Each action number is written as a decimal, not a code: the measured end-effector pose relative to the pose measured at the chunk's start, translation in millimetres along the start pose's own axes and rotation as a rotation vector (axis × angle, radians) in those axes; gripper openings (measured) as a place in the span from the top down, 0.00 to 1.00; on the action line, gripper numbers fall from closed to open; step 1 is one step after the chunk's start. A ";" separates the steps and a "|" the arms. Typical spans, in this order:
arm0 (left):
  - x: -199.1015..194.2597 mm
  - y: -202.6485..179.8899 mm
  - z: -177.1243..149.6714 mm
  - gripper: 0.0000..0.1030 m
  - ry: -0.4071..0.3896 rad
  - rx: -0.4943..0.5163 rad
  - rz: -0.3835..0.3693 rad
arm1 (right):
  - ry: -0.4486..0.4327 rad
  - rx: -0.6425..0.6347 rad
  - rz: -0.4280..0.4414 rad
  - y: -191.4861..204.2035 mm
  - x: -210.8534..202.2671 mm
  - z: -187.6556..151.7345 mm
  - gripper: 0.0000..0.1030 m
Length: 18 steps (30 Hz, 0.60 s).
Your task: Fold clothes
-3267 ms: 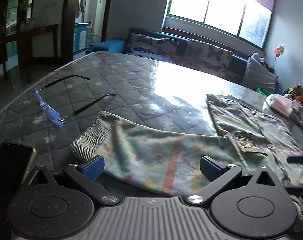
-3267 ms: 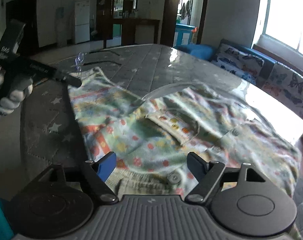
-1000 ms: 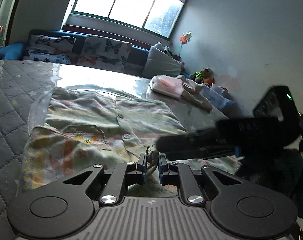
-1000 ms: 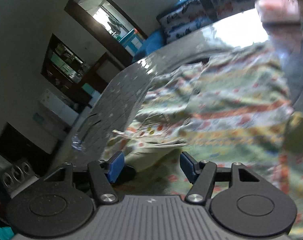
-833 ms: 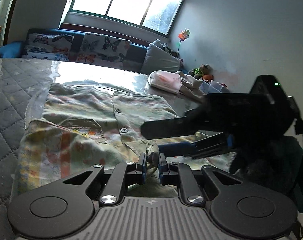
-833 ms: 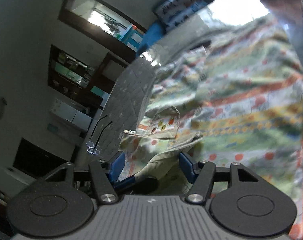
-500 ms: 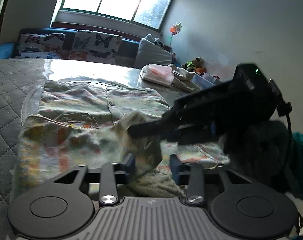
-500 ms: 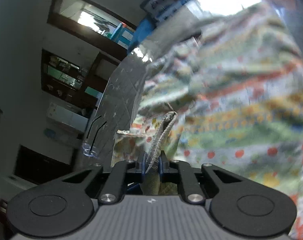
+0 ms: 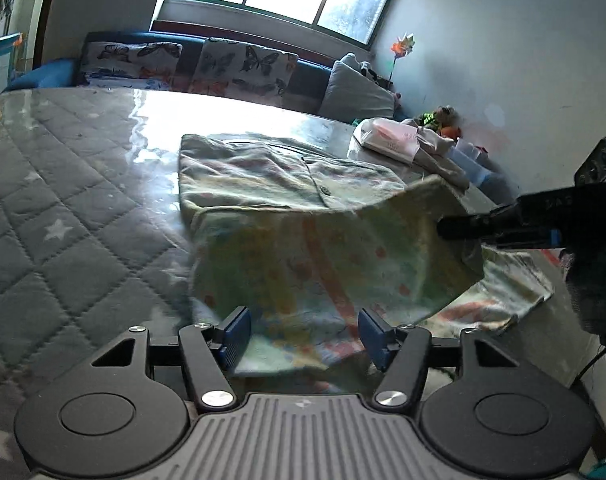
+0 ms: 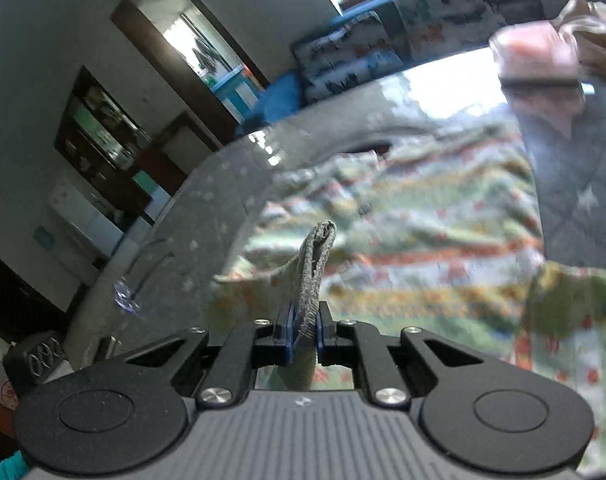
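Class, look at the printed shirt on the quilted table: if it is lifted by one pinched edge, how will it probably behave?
Probably floppy: the shirt sags in a curve from where the right tool pinches its ribbed cuff. Likely light, since a small pinch lifts a broad flap. It may slip once released: the left tool is opening, with cloth lying loose between its pads.

shirt (image 10: 423, 220): motion-blurred, print unclear
right claw (image 9: 443, 232): tips hidden behind lifted hem
pink pkg (image 10: 539, 56): blurred
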<state>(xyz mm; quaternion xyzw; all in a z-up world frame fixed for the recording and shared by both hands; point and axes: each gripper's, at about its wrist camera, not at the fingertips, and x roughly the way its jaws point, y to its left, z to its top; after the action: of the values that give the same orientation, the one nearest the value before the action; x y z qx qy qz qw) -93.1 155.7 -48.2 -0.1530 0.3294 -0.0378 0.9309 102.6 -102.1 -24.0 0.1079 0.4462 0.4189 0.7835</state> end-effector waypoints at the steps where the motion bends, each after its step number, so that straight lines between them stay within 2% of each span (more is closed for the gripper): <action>1: -3.1 1.5 1.3 0.38 0.008 0.007 -0.010 | 0.009 0.006 -0.013 -2.3 1.6 -1.7 0.91; 3: -9.5 3.1 6.5 0.35 0.012 0.014 -0.042 | 0.017 0.006 -0.043 -4.6 2.9 -3.5 0.91; 6: -12.4 0.3 21.5 0.35 -0.028 0.030 -0.032 | 0.021 -0.035 -0.105 -3.4 6.0 -6.7 0.91; 11: 10.4 0.2 48.7 0.38 -0.062 0.040 -0.030 | 0.011 -0.104 -0.154 2.7 12.1 -11.4 0.91; 13: 24.6 4.2 53.2 0.42 -0.045 0.035 -0.023 | -0.002 -0.134 -0.171 4.6 12.6 -11.8 0.91; 18: 48.4 19.0 45.2 0.43 0.015 0.011 0.024 | 0.002 -0.178 -0.223 3.7 17.0 -11.7 0.90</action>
<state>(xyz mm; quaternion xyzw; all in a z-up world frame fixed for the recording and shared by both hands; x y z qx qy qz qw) -27.7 177.2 -50.0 -0.1439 0.3380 -0.0297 0.9296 95.6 -89.4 -39.1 -0.0126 0.4172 0.3670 0.8313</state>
